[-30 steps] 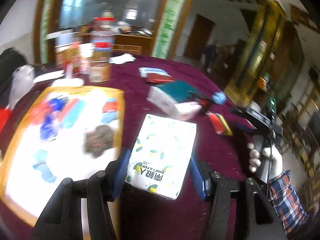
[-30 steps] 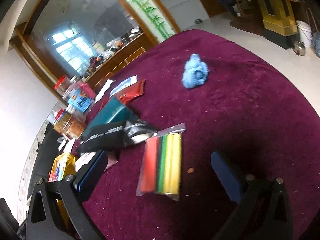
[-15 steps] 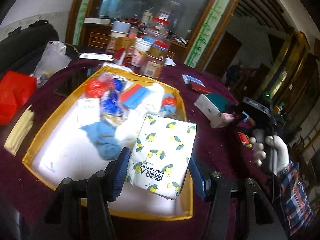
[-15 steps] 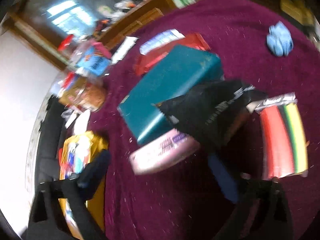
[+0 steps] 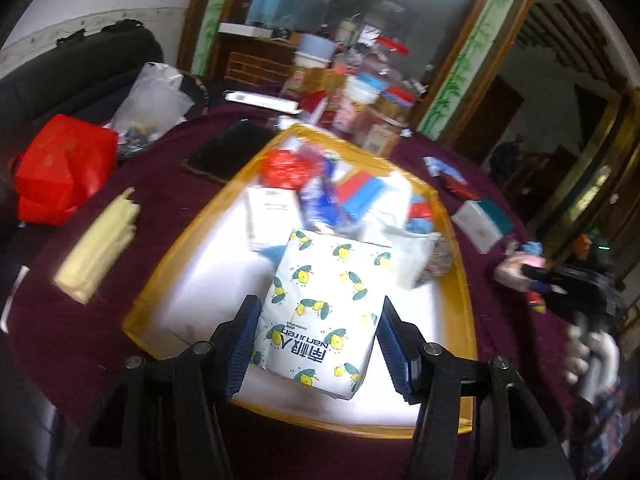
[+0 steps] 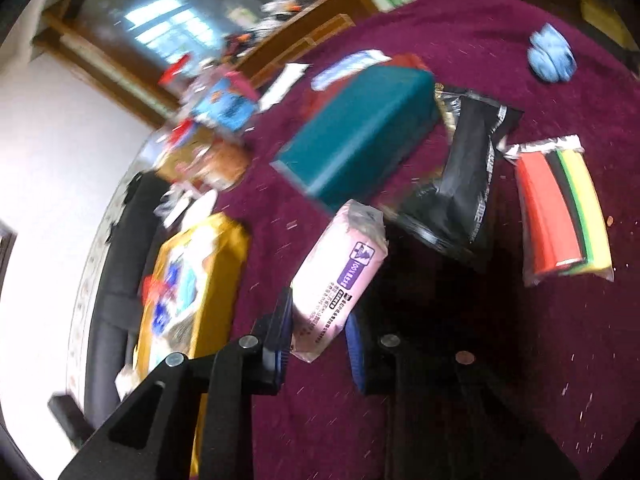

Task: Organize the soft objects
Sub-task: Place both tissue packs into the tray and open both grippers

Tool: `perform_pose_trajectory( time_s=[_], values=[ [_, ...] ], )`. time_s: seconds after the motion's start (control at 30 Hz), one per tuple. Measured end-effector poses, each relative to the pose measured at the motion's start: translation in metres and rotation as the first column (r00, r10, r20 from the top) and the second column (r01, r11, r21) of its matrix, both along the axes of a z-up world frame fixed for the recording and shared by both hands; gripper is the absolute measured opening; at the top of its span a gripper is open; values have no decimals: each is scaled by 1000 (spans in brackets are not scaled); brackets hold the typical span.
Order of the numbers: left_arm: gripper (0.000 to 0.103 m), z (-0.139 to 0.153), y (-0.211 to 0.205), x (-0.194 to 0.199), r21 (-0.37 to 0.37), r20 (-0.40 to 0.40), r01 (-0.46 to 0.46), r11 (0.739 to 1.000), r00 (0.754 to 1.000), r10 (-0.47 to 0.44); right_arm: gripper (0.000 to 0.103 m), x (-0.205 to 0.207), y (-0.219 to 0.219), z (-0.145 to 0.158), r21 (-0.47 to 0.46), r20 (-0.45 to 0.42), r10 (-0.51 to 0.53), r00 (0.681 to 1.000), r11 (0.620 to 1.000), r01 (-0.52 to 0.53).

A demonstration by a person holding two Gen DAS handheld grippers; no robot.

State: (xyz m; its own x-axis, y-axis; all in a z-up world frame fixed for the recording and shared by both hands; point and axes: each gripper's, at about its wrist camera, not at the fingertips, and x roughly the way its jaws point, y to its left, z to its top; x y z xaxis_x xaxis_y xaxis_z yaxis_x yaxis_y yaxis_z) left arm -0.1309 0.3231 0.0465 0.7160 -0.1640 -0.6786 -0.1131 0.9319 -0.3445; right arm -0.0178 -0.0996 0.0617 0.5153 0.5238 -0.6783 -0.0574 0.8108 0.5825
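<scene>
Tray (image 5: 466,280) far half crowded; near half free.

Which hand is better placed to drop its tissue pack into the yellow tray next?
Left. Its lemon-print pack already hangs over the yellow tray; the right's pink pack is over tablecloth beside it.

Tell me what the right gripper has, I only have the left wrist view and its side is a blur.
Observer: The right gripper has a pink tissue pack between its fingers, and the jaws are closing on it.
Operator: What is next to that pack?
Observer: A black foil pouch lies just beyond it, partly on a teal box.
Operator: Anything soft left out there?
Observer: A light blue cloth bundle sits alone on the maroon tablecloth, far from the yellow-rimmed tray.
Operator: Anything else close by?
Observer: A clear pack of red, black, green and yellow sheets lies beside the pouch.
</scene>
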Motion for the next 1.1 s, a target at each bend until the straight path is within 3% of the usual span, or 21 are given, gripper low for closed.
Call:
perform_pose_trajectory(
  time_s=[0.23, 0.37, 0.57, 0.77, 0.83, 0.9, 0.93, 1.0, 1.1],
  values=[
    [64, -12, 22, 27, 101, -111, -61, 993, 991, 72, 24, -22, 46, 30, 55, 66, 147, 987, 987, -151],
    [67, -23, 25, 44, 139, -184, -65, 988, 979, 91, 24, -32, 89, 36, 93, 75, 289, 954, 951, -296],
    [69, -2, 31, 18, 67, -86, -108, 992, 990, 114, 24, -48, 174, 19, 31, 18, 505, 863, 862, -505],
    [73, 23, 47, -17, -14, 30, -190, 982, 981, 190, 24, -56, 247, -15, 24, -79, 619, 782, 785, -619],
    [73, 26, 49, -25, -31, 45, -194, 980, 980, 195, 24, -57, 262, -13, 9, -63, 632, 772, 774, -633],
    [73, 27, 48, -27, -33, 52, -192, 981, 980, 194, 24, -53, 275, -18, 75, -90, 654, 751, 756, -650],
    [73, 26, 47, -28, -34, 54, -189, 981, 980, 191, 24, -53, 278, -20, 62, -96, 656, 749, 755, -653],
    [73, 25, 44, -27, -43, 51, -179, 983, 982, 181, 25, -61, 286, -26, 1, -115, 670, 733, 738, -675],
    [74, 22, 40, -26, -42, 46, -171, 984, 984, 173, 32, -72, 283, -20, -111, -88, 655, 751, 743, -660]
  ],
)
